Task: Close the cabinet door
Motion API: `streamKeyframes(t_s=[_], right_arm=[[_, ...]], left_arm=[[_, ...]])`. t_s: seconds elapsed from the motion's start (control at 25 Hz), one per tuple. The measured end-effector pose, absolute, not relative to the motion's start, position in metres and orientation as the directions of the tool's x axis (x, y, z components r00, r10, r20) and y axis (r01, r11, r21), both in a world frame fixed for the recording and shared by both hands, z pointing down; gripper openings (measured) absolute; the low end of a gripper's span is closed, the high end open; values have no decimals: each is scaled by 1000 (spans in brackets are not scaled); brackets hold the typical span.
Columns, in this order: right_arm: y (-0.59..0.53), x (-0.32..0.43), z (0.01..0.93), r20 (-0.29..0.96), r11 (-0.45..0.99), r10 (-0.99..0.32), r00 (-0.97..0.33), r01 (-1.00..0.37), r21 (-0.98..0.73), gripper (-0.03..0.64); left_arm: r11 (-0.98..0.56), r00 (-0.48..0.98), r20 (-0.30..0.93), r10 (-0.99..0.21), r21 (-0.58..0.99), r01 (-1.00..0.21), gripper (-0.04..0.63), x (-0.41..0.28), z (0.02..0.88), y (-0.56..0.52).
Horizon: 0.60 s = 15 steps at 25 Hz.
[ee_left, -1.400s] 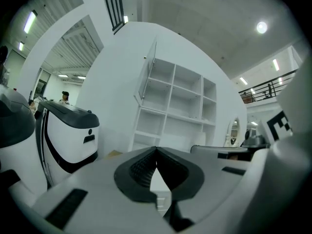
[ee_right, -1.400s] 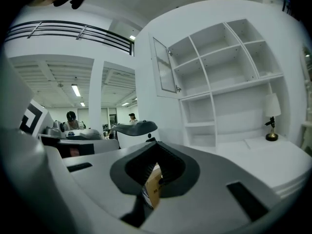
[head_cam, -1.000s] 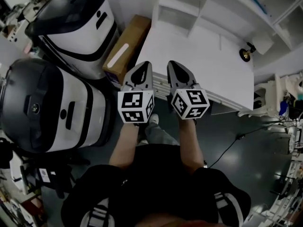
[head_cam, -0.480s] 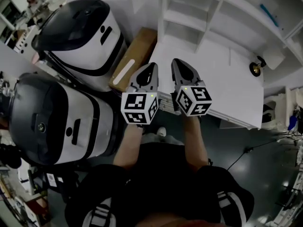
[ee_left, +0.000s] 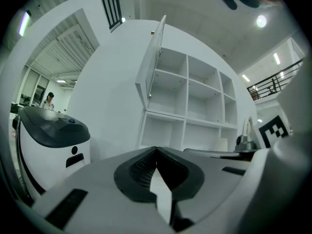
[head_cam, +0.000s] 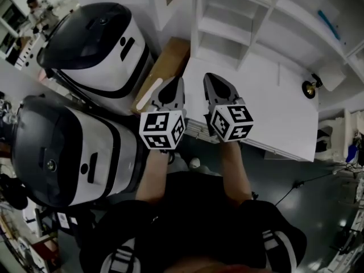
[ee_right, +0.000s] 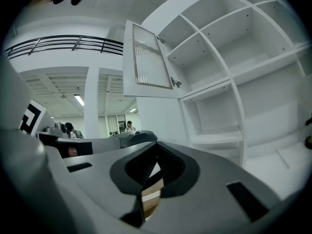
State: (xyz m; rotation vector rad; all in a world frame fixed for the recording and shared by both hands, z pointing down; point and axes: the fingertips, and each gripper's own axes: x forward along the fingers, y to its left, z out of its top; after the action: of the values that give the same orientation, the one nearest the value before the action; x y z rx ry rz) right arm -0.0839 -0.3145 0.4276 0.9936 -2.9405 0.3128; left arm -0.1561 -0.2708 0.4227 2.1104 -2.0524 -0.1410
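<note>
The cabinet door point(ee_right: 146, 62) stands swung wide from the upper left bay of the white shelf unit point(ee_right: 229, 82), above and ahead of both grippers. Closing it cleanly likely means raising one gripper to the door's free edge, away from the hinges, and pushing it round with a flat, steady press. The left gripper point(ee_left: 156, 150) and right gripper point(ee_right: 155, 146) each have their jaws pressed together, holding and touching nothing.

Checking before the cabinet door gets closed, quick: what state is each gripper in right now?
Left gripper: closed, holding nothing.
Right gripper: closed, holding nothing.
</note>
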Motion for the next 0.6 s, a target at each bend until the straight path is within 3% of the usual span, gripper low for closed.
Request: streamKeyframes(t_s=[0.6], right_arm=[[-328,-147,337,-74,835,-549,-832,-544,-81,17]], left_arm=[[-6,0,-41,-999,154,-988,12,-207,345,-294]])
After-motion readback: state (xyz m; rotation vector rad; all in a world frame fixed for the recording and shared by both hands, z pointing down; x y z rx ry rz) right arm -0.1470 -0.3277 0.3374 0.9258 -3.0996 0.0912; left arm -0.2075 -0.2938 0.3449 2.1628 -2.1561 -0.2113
